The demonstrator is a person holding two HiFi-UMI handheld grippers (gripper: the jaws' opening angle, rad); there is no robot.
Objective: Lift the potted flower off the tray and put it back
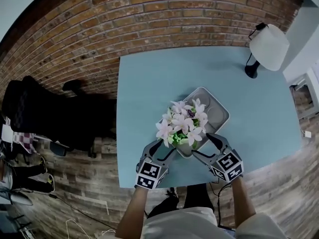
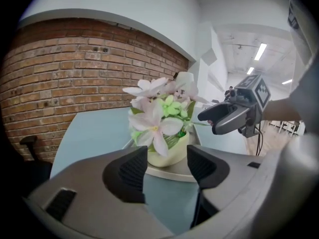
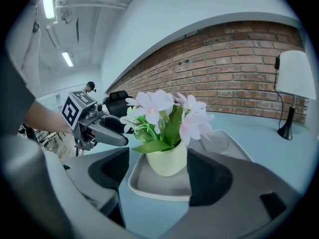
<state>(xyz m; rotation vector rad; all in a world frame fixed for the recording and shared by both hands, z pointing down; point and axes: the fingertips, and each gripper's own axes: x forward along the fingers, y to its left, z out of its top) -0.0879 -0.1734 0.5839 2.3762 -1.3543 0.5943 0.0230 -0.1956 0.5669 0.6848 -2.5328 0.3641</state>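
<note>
The potted flower (image 1: 183,124), pink-white blooms in a pale green pot (image 3: 168,161), stands upright at the near end of a grey tray (image 1: 217,111) on the light blue table (image 1: 149,83). My left gripper (image 1: 167,151) sits just short of the pot on its left side, jaws open, nothing between the pads. My right gripper (image 1: 202,146) is on the pot's right side, also open and empty. In the left gripper view the pot (image 2: 167,156) shows beyond the gap, with the right gripper (image 2: 219,116) beside the blooms. Neither gripper touches the pot.
A white-shaded lamp (image 1: 268,46) on a black stand is at the table's far right corner. A brick wall (image 1: 149,19) runs behind the table. A black chair (image 1: 35,113) stands on the wooden floor to the left. The tray's far half (image 3: 234,146) holds nothing.
</note>
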